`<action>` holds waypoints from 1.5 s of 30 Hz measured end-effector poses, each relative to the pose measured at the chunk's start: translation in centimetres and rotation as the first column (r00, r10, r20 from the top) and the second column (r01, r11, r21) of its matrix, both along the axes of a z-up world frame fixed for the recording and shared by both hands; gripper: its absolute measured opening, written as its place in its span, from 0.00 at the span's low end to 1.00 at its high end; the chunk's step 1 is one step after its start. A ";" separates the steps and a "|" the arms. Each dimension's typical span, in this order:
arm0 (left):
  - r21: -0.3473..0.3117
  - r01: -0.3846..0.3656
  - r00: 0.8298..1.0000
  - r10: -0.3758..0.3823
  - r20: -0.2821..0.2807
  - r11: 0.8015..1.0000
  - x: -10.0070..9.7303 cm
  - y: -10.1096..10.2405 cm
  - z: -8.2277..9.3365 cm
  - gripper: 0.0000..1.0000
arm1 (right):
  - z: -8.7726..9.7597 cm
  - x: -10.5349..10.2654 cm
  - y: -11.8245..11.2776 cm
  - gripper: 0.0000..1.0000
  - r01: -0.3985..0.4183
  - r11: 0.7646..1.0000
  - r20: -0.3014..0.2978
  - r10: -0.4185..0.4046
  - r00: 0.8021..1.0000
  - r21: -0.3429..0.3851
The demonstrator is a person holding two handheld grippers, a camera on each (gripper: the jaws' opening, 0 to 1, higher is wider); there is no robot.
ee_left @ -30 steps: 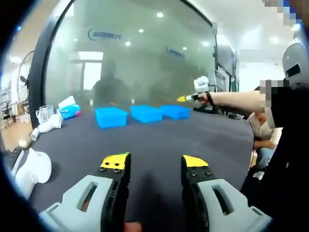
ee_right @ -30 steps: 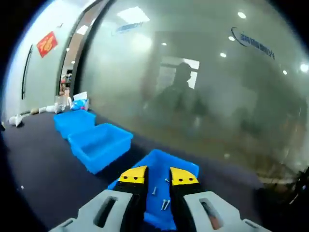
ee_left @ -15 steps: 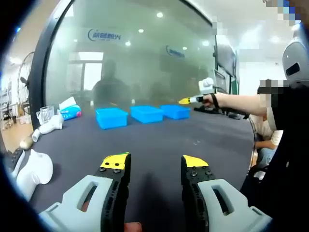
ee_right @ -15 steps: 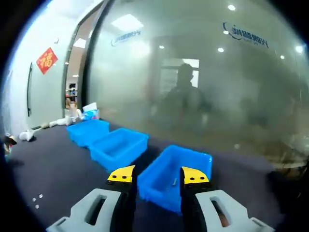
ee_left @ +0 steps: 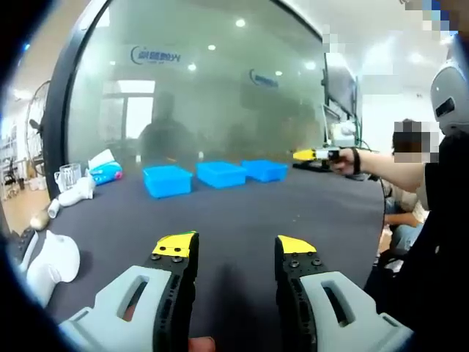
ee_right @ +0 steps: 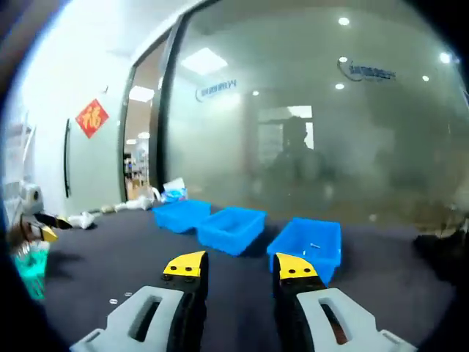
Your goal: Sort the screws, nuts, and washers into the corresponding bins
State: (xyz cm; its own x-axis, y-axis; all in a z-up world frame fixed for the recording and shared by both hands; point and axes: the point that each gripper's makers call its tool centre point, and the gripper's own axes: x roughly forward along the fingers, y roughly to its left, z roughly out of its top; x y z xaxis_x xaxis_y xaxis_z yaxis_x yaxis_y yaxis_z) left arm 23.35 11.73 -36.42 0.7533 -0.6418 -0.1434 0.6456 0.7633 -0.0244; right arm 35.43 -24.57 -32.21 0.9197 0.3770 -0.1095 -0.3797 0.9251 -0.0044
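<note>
In the left gripper view, the left gripper (ee_left: 234, 249) is seen low over a dark table (ee_left: 242, 213), its yellow-tipped jaws parted by a clear gap with nothing held between them. Three blue bins are lined up at the far edge of the table, before a frosted glass wall (ee_left: 205, 88): the left bin (ee_left: 168, 180), the middle bin (ee_left: 221, 174) and the right bin (ee_left: 264, 169). All three are well apart from the left gripper, straight ahead of it. The right gripper (ee_left: 306, 155) is seen at the end of an outstretched arm, held in the air to the right of the bins; whether it is parted cannot be told from this view. A white object (ee_left: 47, 260) is seen at the table's left edge.

In the right gripper view, the right gripper (ee_right: 239, 266) is shown with its jaws parted and nothing gripped. The bins lie ahead of it, apart from the tips: the nearest bin (ee_right: 308, 246) just beyond the right jaw, the next (ee_right: 231, 228) beyond the left jaw, the farthest (ee_right: 180, 215) further left. A small pale piece (ee_right: 313, 246) is seen in the nearest bin; its kind cannot be told. Small loose parts (ee_right: 113, 300) lie on the table to the left of the jaws.
</note>
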 end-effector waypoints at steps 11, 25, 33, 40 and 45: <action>0.000 -0.001 1.000 0.001 0.010 1.000 -0.1 0.0 0.5 0.41 | -0.3 -7.0 -1.1 0.32 0.048 0.993 0.088 -0.039 0.995 -0.105; 0.012 0.023 1.000 -0.023 0.017 1.000 -0.9 -1.0 0.9 0.41 | 1.3 -12.0 -1.4 0.31 0.063 0.998 0.117 -0.062 0.991 -0.006; 0.014 0.022 1.000 -0.023 0.022 1.000 -0.9 -0.9 1.1 0.41 | 1.1 -12.3 -0.4 0.31 0.031 0.999 0.119 -0.028 0.993 -0.021; 0.015 0.019 1.000 -0.019 0.022 1.000 -0.8 -0.8 1.2 0.41 | 0.5 -12.6 0.1 0.31 0.012 1.000 0.108 -0.010 0.994 -0.024; 0.016 0.022 0.999 -0.023 0.024 1.000 -0.7 -1.0 1.3 0.41 | 0.3 -12.6 0.4 0.31 0.005 1.000 0.103 -0.002 0.995 -0.028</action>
State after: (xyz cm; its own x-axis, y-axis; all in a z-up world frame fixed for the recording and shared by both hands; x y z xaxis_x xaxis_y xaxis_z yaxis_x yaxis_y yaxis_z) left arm 22.68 10.77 -35.09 0.7421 -0.6564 -0.1355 0.6629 0.7487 0.0035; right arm 22.82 -24.20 -31.88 0.9278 0.3722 -0.0252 -0.3730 0.9252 -0.0695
